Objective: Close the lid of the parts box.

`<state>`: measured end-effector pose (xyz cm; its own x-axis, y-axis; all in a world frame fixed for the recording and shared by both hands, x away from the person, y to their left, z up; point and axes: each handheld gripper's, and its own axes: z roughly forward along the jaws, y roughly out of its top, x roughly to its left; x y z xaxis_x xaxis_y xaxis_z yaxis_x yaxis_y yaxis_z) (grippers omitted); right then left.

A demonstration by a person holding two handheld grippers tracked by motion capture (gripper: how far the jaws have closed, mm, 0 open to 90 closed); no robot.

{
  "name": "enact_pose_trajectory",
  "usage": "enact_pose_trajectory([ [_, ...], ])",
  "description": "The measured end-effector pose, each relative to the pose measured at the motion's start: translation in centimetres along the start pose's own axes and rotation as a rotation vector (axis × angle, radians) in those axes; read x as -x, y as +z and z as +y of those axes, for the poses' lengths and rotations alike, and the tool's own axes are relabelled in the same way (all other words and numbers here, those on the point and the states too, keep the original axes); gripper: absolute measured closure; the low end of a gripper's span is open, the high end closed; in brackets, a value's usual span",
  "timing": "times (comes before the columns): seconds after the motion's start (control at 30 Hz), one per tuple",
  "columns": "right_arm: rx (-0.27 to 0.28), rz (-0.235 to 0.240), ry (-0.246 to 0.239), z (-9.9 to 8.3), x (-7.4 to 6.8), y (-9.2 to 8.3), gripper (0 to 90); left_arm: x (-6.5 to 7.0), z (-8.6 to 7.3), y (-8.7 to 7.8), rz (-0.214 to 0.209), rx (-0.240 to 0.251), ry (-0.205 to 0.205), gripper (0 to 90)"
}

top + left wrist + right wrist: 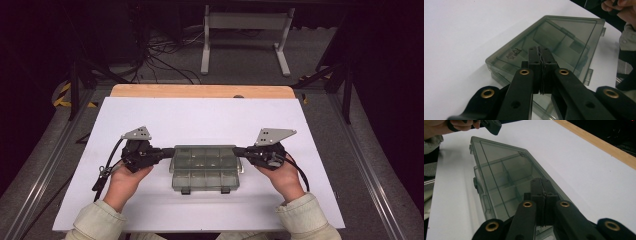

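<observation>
Near edge of high view: two hands in pale sleeves, one gripper each. Left hand (125, 180) holds the left gripper (167, 153), pointing right at the left end of a smoky clear compartment box (205, 167). Right hand (282, 175) holds the right gripper (240, 152), pointing left at the box's right end. Both sets of fingers clenched, pads pressed together, nothing between them. In the left gripper view the closed fingers (534, 62) sit over the box lid (564, 37); contact with the lid hard to tell. Same in the right gripper view: closed fingers (536, 188) over the lid, dividers (504, 167) visible inside. Box lies flat, lid shut, latches on near side, mid-tabletop on a white sheet (200, 115). Far edge: bare wood strip (200, 91). Beyond: floor cables (165, 57), white frame legs (245, 35).
</observation>
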<state>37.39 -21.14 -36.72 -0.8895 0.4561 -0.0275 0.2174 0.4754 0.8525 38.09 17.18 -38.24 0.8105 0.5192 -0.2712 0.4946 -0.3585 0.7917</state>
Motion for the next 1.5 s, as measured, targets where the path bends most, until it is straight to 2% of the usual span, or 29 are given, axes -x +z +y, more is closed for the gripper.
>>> enact_pose_trajectory([
  [0.1,-0.008,0.003,0.001,-0.1,-0.2,-0.1,90.0,0.1,-0.2,-0.1,-0.025,-0.022,0.001,89.1],
  [0.27,-0.023,0.015,0.0,-0.2,-0.5,-0.1,90.0,0.3,-0.3,-0.2,-0.034,-0.034,0.007,89.2],
  [0.37,-0.054,0.018,-0.003,-0.4,-0.9,0.3,90.0,0.6,-0.4,-0.2,-0.044,-0.043,0.016,89.1],
  [0.5,-0.086,0.019,-0.023,-0.4,-1.4,0.6,90.0,0.9,-0.6,0.0,-0.055,-0.06,0.009,89.1],
  [0.7,-0.121,0.023,-0.031,-0.7,-1.6,0.8,90.0,1.2,-0.9,0.8,-0.054,-0.102,0.024,89.1],
  [0.73,-0.128,0.024,-0.029,-0.7,-1.7,0.8,90.0,1.2,-0.9,0.9,-0.053,-0.11,0.039,89.1],
  [0.93,-0.173,0.036,-0.027,-1.2,-1.9,1.0,90.0,1.3,-1.0,1.2,-0.06,-0.13,0.032,89.0],
  [1.3,-0.216,0.049,-0.034,-1.5,-2.2,1.4,90.0,1.2,-1.5,1.4,-0.063,-0.18,0.031,88.6],
  [1.5,-0.241,0.064,-0.04,-1.6,-2.4,1.6,90.0,1.5,-1.5,1.9,-0.085,-0.204,0.037,88.8],
])
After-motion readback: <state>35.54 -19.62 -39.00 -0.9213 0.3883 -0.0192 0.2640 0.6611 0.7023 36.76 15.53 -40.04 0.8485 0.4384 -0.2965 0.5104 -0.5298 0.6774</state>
